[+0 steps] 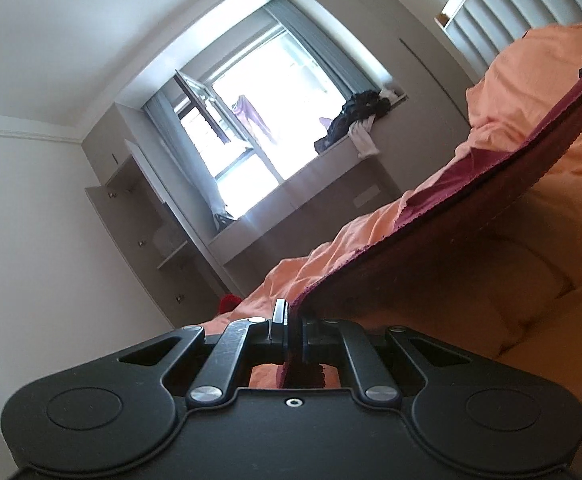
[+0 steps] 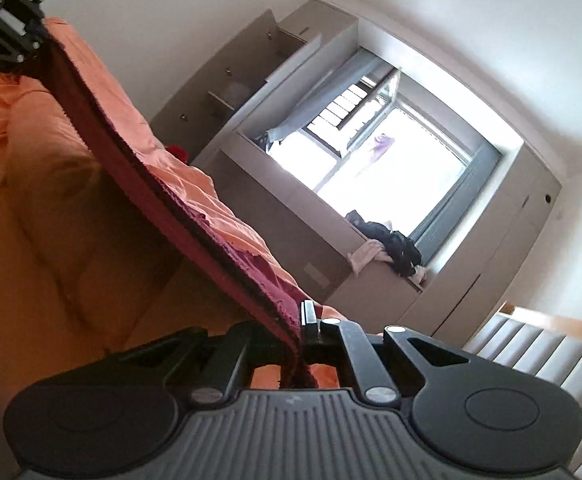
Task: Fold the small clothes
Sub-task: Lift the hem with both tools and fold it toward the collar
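We stretch the maroon cloth (image 1: 431,216) taut above the orange bed (image 1: 531,92), left tongs (image 1: 291,320) and right tongs (image 2: 301,320) each clamped on a corner, ready for folding.

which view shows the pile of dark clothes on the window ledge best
The right wrist view: the dark clothes pile sits nearer the frame's middle, with a pale pink garment beside it. The left wrist view shows the same pile smaller and backlit by the window.

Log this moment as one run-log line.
left gripper: shut on maroon cloth | right gripper: shut on same cloth | cloth: stretched between both above orange bedding | stage: pre-fold
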`<action>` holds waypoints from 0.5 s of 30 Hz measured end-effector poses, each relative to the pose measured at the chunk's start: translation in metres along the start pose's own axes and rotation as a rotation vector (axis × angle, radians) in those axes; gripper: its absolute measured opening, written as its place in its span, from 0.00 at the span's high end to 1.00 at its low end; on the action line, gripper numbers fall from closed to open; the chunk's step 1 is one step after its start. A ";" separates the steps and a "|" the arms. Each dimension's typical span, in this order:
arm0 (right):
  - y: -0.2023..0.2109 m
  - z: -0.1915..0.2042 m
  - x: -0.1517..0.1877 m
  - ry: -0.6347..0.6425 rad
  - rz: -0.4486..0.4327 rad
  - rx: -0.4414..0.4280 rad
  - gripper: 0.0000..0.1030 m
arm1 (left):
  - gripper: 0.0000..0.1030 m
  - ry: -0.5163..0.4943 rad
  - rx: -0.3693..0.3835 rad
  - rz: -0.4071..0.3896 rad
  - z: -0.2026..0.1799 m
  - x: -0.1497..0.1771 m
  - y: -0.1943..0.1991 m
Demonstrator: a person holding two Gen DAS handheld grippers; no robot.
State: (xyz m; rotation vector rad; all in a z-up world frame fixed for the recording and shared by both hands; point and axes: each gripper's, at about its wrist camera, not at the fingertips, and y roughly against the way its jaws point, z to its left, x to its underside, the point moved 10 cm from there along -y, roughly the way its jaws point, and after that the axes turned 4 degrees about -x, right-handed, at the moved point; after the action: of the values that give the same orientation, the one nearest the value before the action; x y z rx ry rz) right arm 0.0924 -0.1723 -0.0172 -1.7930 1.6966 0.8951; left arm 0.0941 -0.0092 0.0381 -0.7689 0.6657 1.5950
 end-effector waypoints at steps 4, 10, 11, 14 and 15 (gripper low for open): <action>0.040 0.003 -0.017 0.054 0.000 -0.005 0.96 | 0.94 0.009 0.025 0.014 0.013 0.007 0.032; 0.078 0.007 -0.031 0.057 0.003 0.021 0.96 | 0.94 0.025 0.041 -0.024 0.026 0.006 0.073; 0.080 0.005 -0.032 0.051 0.005 0.028 0.96 | 0.93 0.029 0.048 -0.028 0.027 0.006 0.077; 0.086 0.003 -0.035 0.017 0.012 0.038 0.96 | 0.90 -0.007 0.049 -0.030 0.022 0.013 0.082; 0.083 0.004 -0.037 0.011 0.013 0.039 0.96 | 0.88 -0.028 0.048 -0.023 0.019 0.016 0.081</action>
State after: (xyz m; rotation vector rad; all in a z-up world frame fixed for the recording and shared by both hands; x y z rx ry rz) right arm 0.0093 -0.1529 0.0144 -1.7668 1.7231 0.8532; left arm 0.0106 0.0026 0.0376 -0.7153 0.6702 1.5612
